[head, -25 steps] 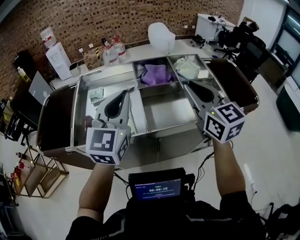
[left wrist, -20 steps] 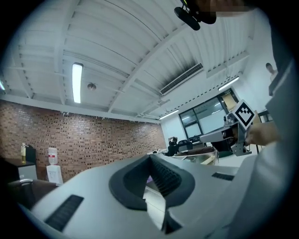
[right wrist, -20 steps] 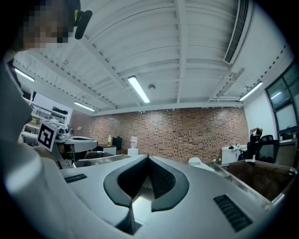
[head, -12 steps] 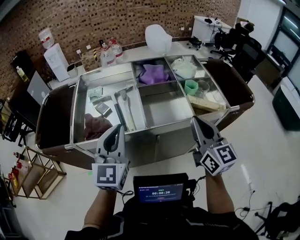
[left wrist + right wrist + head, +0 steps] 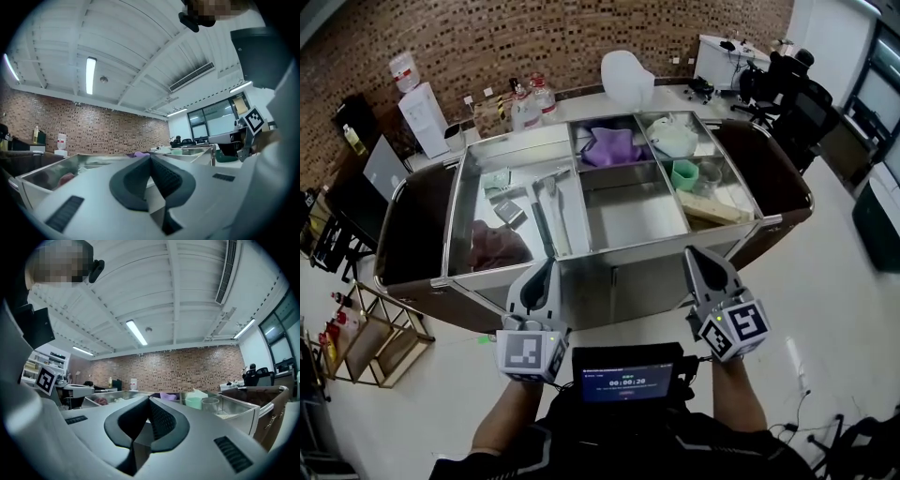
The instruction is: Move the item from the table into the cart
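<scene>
The steel cart (image 5: 609,258) stands in front of me with its open compartments. They hold a purple cloth (image 5: 609,145), a white bundle (image 5: 673,138), a green cup (image 5: 683,173), a maroon cloth (image 5: 495,246) and long tools (image 5: 542,211). My left gripper (image 5: 546,272) and right gripper (image 5: 694,255) hover level just short of the cart's near edge, both shut with nothing in them. In the left gripper view, the left gripper (image 5: 150,157) has its pads pressed together. In the right gripper view, the right gripper (image 5: 150,400) looks the same, with the green cup (image 5: 192,402) beyond it.
Behind the cart is a white table (image 5: 581,101) with water bottles (image 5: 530,98) and a white bag (image 5: 623,77). A water dispenser (image 5: 417,108) is at the back left, office chairs (image 5: 797,89) at the right and a low rack (image 5: 370,342) at the left. A small screen (image 5: 626,380) sits at my chest.
Both grippers have drawn back from over the cart's compartments toward me and dropped lower; they now sit before the cart's near edge. The contents of the cart look unchanged.
</scene>
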{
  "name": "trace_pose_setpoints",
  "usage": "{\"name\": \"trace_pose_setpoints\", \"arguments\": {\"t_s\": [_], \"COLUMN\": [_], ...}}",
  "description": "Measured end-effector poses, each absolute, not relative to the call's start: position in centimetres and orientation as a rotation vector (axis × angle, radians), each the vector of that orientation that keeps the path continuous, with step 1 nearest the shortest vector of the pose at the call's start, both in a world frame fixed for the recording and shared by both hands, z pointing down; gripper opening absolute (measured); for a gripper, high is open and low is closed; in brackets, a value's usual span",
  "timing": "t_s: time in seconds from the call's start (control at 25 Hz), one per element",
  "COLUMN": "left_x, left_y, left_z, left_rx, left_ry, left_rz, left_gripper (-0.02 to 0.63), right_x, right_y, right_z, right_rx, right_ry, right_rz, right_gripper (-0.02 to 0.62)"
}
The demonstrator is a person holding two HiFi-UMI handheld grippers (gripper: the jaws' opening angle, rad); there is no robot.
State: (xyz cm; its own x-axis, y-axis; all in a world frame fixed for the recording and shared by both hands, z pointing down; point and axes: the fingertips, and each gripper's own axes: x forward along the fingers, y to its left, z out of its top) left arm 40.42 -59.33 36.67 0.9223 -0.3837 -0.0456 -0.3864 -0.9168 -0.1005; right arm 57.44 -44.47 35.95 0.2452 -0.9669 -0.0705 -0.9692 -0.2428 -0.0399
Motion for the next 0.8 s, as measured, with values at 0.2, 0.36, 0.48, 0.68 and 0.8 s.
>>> {"name": "trace_pose_setpoints", "arguments": {"t_s": [0.2, 0.36, 0.48, 0.68, 0.8], "left_x": [40.6, 41.0, 41.0, 40.7, 40.6], "left_y": [-58.6, -58.1, -57.7, -57.5, -57.7], "left_z": [36.7, 36.5, 36.6, 36.6, 36.7], "left_rx": [-2.975, -2.979, -2.981, -2.993, -2.987], "left_ry": [0.585, 0.569, 0.564, 0.566, 0.565], "left_rz": [0.036, 0.043, 0.034, 0.021, 0.014], "left_gripper": [0.009, 0.009, 0.009, 0.009, 0.009], "right_x": [57.4, 57.6, 57.6, 57.5, 57.4], "right_y": [-44.3, -44.0, -43.7, -43.3, -43.3], "right_z": [35.6, 35.3, 35.3, 35.5, 35.6], "right_rx": [-2.398, -2.404, -2.411, -2.416, -2.415], "right_ry": [1.876, 1.873, 1.87, 1.864, 1.858], "right_rz": [0.047, 0.056, 0.054, 0.039, 0.031], "right_gripper": [0.011, 0.011, 0.011, 0.011, 0.011]}}
